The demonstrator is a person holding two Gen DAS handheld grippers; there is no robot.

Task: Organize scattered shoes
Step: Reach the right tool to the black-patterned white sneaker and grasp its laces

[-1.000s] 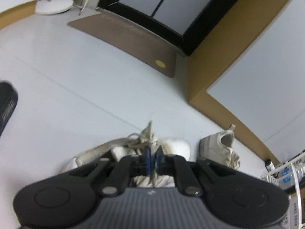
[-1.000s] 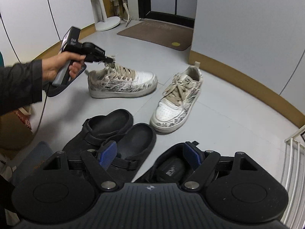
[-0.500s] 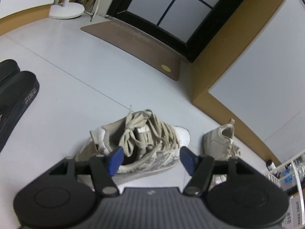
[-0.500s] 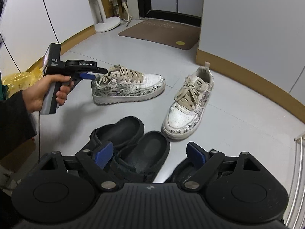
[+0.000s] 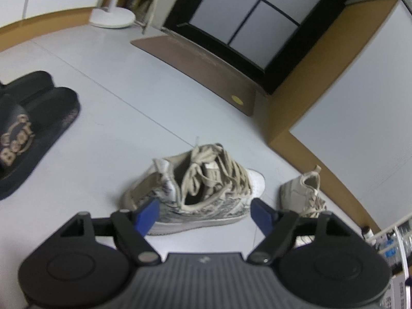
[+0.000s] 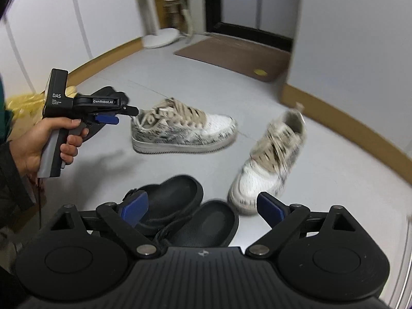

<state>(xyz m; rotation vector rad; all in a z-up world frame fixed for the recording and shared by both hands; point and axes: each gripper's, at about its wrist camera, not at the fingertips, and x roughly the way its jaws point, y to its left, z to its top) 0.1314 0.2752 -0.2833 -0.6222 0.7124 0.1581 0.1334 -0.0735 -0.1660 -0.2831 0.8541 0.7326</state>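
A grey-patterned white sneaker (image 5: pixel 206 190) with beige laces stands on the floor just ahead of my left gripper (image 5: pixel 204 215), which is open and empty, a short gap behind the heel. Its mate (image 5: pixel 303 190) lies to the right near the baseboard. In the right wrist view both sneakers show, one side-on (image 6: pixel 185 128) and one toe-toward-me (image 6: pixel 267 164). There a hand (image 6: pixel 49 141) holds the left gripper (image 6: pixel 121 116) beside the first sneaker's heel. My right gripper (image 6: pixel 202 209) hangs open over a pair of black clogs (image 6: pixel 177 198).
Black slides (image 5: pixel 31 128) lie at the left. A brown doormat (image 5: pixel 206 72) fronts the dark door, with a white fan base (image 5: pixel 112 18) beside it. A wire rack (image 5: pixel 394 237) stands at the right edge. A yellow bag (image 6: pixel 20 103) sits by the wall.
My left gripper, shut on the sneaker's laces a second ago, has opened and drawn back; the sneaker rests on the floor. The right gripper has risen slightly.
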